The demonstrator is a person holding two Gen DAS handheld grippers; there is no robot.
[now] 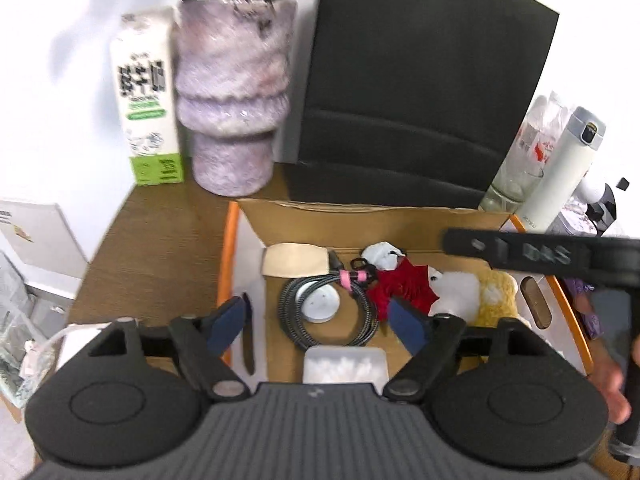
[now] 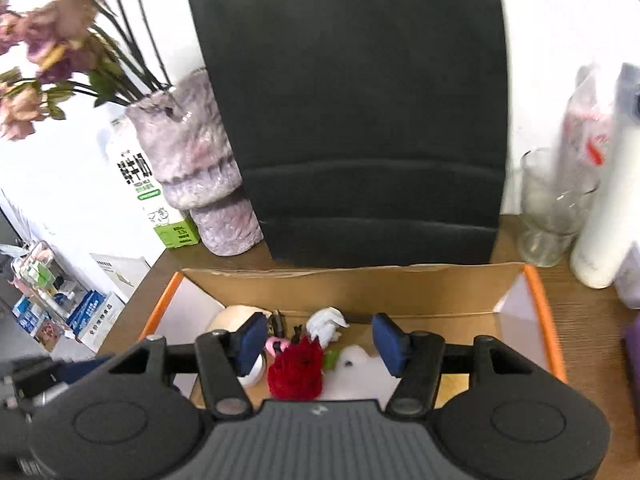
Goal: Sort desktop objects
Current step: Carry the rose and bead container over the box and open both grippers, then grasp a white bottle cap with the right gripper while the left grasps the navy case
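Note:
An open cardboard box (image 1: 360, 216) with orange-edged flaps holds the sorted items: a coiled grey cable (image 1: 362, 320) around a white round puck (image 1: 320, 303), a red paper flower (image 1: 404, 284), a white and yellow plush toy (image 1: 476, 296), crumpled white tissue (image 1: 382, 255), a beige roll (image 1: 294, 261) and a clear box of cotton swabs (image 1: 345, 364). My left gripper (image 1: 320, 326) is open and empty above the box. My right gripper (image 2: 320, 344) is open and empty above the red flower (image 2: 296, 370) and the box (image 2: 360, 288).
A large black bag (image 1: 420, 80) stands behind the box. A purple vase (image 1: 232, 92) with flowers and a milk carton (image 1: 146, 96) stand at the back left. A glass (image 1: 512, 184) and a white flask (image 1: 564, 172) stand at the right. A dark pen (image 1: 248, 334) lies on the left flap.

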